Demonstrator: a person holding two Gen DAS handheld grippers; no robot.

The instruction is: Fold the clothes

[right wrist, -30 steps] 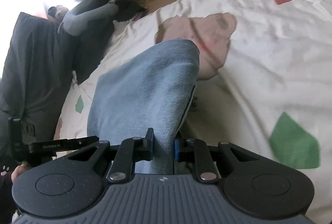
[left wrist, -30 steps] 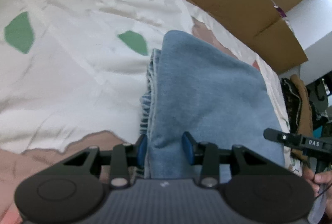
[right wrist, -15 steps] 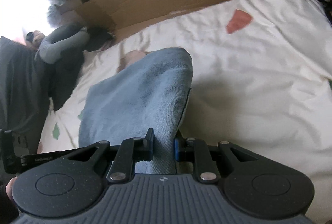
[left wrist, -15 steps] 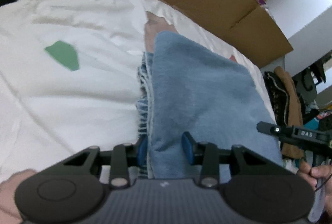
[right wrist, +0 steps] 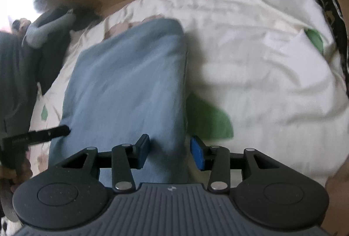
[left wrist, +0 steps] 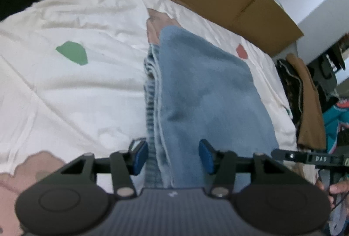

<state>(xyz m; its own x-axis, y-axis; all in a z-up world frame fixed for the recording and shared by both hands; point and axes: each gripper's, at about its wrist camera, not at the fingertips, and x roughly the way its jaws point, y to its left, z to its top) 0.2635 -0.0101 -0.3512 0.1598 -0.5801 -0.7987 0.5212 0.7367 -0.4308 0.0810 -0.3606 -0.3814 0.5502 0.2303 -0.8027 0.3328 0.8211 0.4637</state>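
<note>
Both grips letting go of the folded jeans

Nearest, the left hand-held gripper (left wrist: pixel 172 156) and right hand-held gripper (right wrist: pixel 170 153), a second ago pinching the folded light-blue denim jeans (left wrist: pixel 202 92), are opening around their near edge; beyond, the jeans lie on the white patterned bedsheet (left wrist: pixel 72 87), suggesting this fold is placed.

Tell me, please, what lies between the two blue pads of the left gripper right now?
In the left wrist view, the near edge of the folded blue jeans lies between the pads of the left gripper; its jaws are opening and no longer press the denim.
</note>
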